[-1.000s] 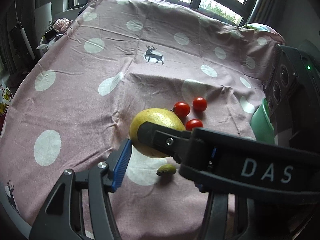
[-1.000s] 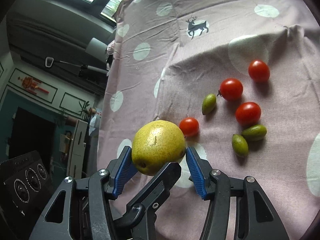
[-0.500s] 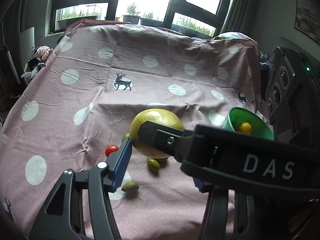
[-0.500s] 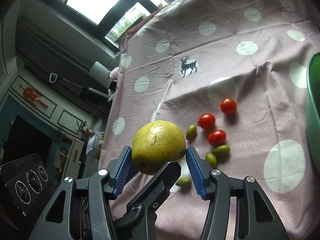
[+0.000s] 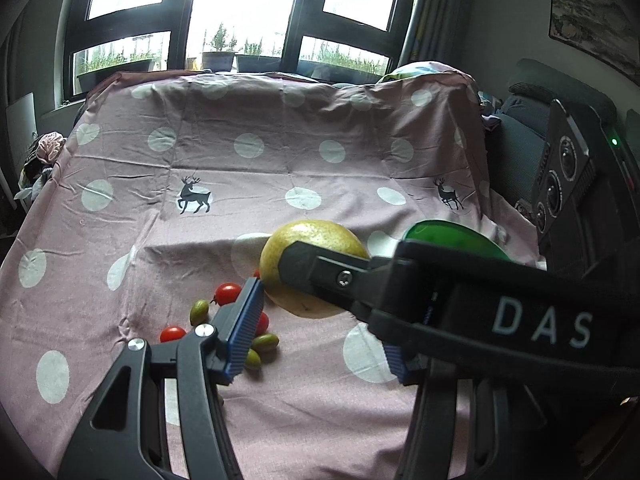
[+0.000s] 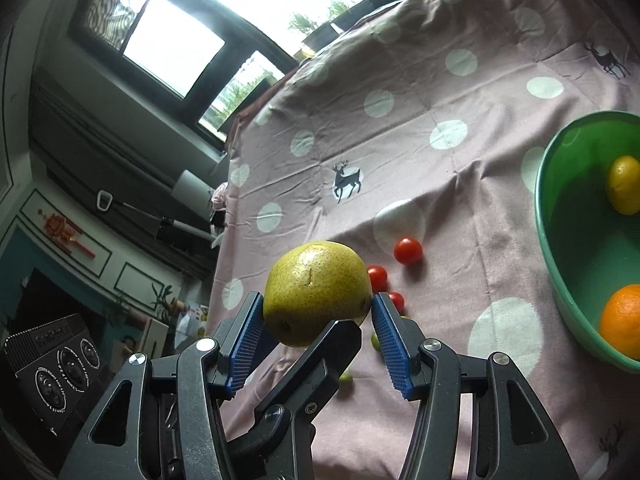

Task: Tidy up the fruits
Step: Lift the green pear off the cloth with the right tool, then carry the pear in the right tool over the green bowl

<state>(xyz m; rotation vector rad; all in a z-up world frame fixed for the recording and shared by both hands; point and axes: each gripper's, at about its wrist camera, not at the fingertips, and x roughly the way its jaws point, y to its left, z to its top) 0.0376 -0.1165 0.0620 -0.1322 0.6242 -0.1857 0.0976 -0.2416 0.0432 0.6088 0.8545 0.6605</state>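
Pear (image 6: 316, 284), yellow-green and speckled, is held in the air above the surface, clear of the cloth (image 5: 280, 160), left of the green bowl (image 6: 548, 216) in the right wrist view. Right claw (image 6: 317, 300) is gripping it, about half open: both blue pads (image 6: 248, 336) press on opposite flanks of the fruit near their tips. Left claw (image 5: 316, 284) comes in crosswise and grips it too. In the left wrist view its near pad tip lies against the pear's left edge; the far pad is mostly hidden behind the right claw's black finger (image 5: 400, 292), which crosses the front of the fruit. In the right wrist view one left-claw finger (image 6: 332, 344) sits under the pear's lower front. The pear reads nearly round, so its long axis is not clear. A small dark dimple low on the left faces the right camera; whether it is the stem end or the blossom end cannot be told. A short scratch marks the upper face. Below and beyond it, cherry tomatoes (image 5: 227, 293) and small green fruits (image 5: 199, 311) lie loose in a cluster on the pink dotted cloth. The bowl holds an orange (image 6: 624, 320) and a yellow fruit (image 6: 624, 184), apart from each other. A window (image 5: 240, 12) stands past the far edge of the surface.
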